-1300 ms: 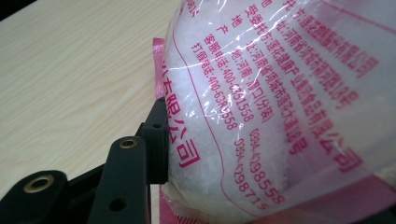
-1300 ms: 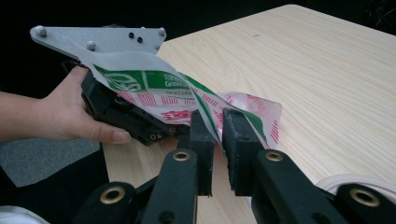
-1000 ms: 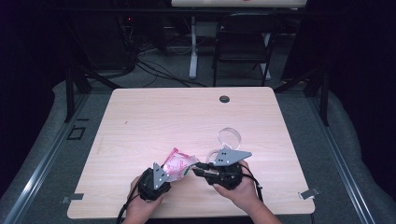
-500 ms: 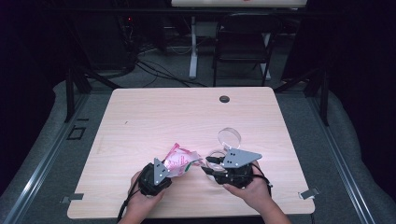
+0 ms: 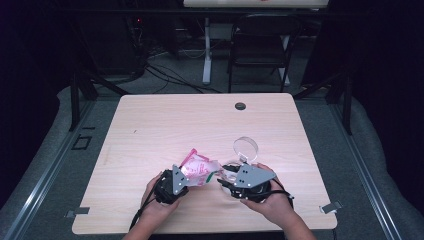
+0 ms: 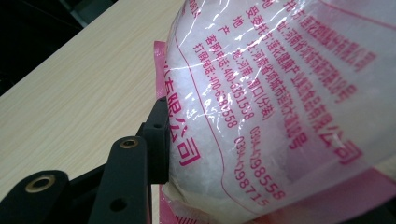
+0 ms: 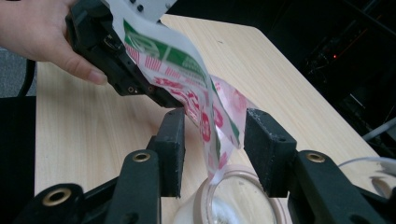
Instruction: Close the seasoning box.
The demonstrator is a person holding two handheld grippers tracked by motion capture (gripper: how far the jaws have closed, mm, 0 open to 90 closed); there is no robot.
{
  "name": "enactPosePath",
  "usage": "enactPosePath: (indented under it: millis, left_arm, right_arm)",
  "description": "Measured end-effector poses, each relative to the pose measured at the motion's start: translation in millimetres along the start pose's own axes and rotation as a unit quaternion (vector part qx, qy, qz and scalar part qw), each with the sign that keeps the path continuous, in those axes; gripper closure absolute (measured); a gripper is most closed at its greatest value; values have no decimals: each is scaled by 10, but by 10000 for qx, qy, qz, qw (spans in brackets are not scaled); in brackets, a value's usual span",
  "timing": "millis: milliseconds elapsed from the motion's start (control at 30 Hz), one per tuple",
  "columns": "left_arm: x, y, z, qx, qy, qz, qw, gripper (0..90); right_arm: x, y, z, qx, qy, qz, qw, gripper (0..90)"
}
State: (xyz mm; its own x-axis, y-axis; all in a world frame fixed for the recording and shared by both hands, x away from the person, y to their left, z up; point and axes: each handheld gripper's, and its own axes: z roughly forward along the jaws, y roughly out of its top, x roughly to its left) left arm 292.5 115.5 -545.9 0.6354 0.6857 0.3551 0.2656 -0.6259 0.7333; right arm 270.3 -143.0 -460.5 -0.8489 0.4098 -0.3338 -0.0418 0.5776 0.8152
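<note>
Holding the bag [image 5: 200, 170] (pink print, white stuff inside) above the tabletop [image 5: 150, 130], the left gripper [image 5: 176, 181] had its fingers clamped on it. The right gripper [image 7: 215, 140] had fingers apart around the bag's edge, over a jar [image 7: 233, 200].

Light wood table [image 5: 150, 130], black grommet [image 5: 240, 106] near far edge, right of centre. Clear round lid [image 5: 245, 148] lies right of centre toward near edge. Clear jar [image 7: 236, 198] stands near the near edge.

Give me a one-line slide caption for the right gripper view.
Open right gripper straddles the printed plastic bag's hanging edge above a clear jar, left gripper holding the bag.
</note>
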Motion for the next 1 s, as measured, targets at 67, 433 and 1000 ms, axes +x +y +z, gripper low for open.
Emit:
enactPosePath:
  millis: [67,433,1000]
  left_arm:
    - [-4,8,11,-10,11,20,10000,555]
    - [12,61,35,57,17,208,9998,556]
    - [46,89,31,92,135,435,9989,558]
  right_arm:
    - [0,23,1,-14,-22,-91,10000,590]
    - [6,154,88,31,129,-527,9985,614]
    - [-14,193,144,158,374,-465,9981,842]
